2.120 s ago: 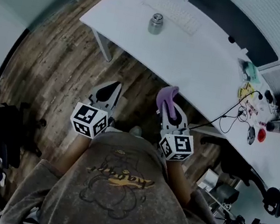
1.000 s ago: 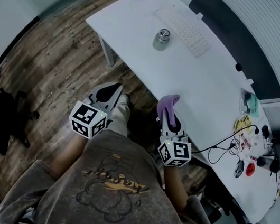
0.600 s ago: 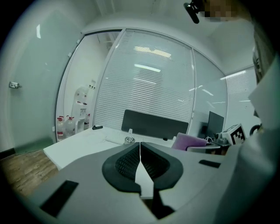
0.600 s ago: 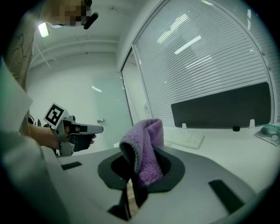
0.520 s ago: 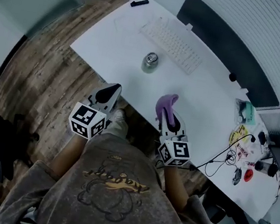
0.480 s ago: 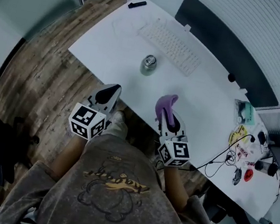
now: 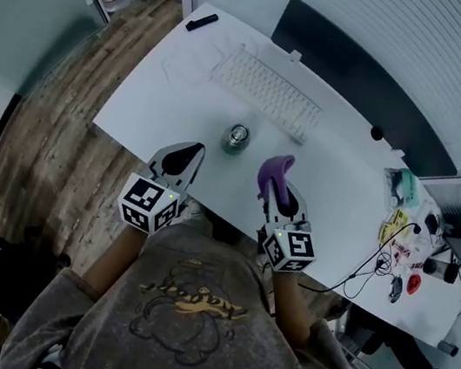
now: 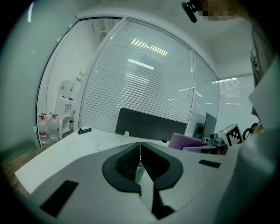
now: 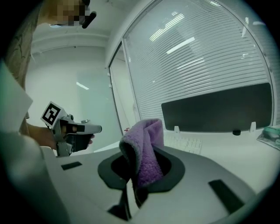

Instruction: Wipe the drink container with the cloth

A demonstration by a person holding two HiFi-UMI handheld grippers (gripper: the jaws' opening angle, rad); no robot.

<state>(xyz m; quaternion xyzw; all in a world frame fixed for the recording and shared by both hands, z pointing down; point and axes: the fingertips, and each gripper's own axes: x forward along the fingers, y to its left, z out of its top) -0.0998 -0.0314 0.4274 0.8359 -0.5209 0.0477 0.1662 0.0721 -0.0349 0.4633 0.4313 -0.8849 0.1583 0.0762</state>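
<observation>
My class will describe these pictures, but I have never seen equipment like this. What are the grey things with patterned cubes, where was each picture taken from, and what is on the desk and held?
There is no robot: a person holds a grey two-jawed tool in each hand, and the patterned cubes are part of the tools. The head view comes from a camera on the person's head, looking down. The two gripper views come from cameras riding on each tool, looking along its jaws. The left tool is shut and empty. The right tool is shut on a fluffy purple cloth. On the white desk sit a small silver metal drink can, untouched, and a white keyboard.
</observation>
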